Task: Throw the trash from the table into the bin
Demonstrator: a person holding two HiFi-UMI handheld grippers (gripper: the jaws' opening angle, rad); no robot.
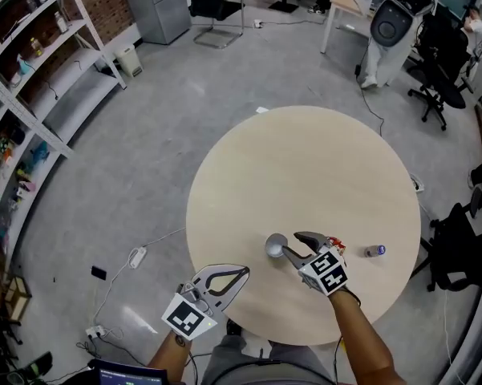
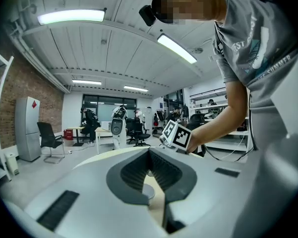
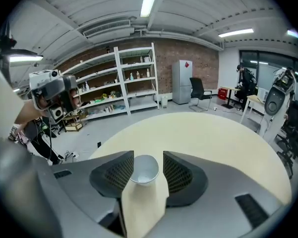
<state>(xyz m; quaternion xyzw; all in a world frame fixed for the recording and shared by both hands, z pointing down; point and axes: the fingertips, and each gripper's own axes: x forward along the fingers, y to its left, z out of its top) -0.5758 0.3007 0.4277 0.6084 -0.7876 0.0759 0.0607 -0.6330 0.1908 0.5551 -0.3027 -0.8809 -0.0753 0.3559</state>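
Pale wood makes up the round surface (image 1: 305, 159), bare over most of its far half, with all the litter gathered toward the near edge. The right tool (image 1: 290, 244) reaches in over that edge, its jaws parted to about a middling gap and gripping nothing; the left tool (image 1: 239, 273) hangs just off the near edge, jaws drawn together and empty. The small white cup (image 1: 275, 245) stands close to the near edge, seemingly upright with its mouth up, so its long axis runs vertical. It sits right between the right tool's jaws, close against one pad with a sliver of gap at the other, so a plain squeeze should take it. That hand is far the nearer. Toward the right edge lie a red scrap (image 1: 337, 247) and a tiny bottle-like item (image 1: 374, 250)
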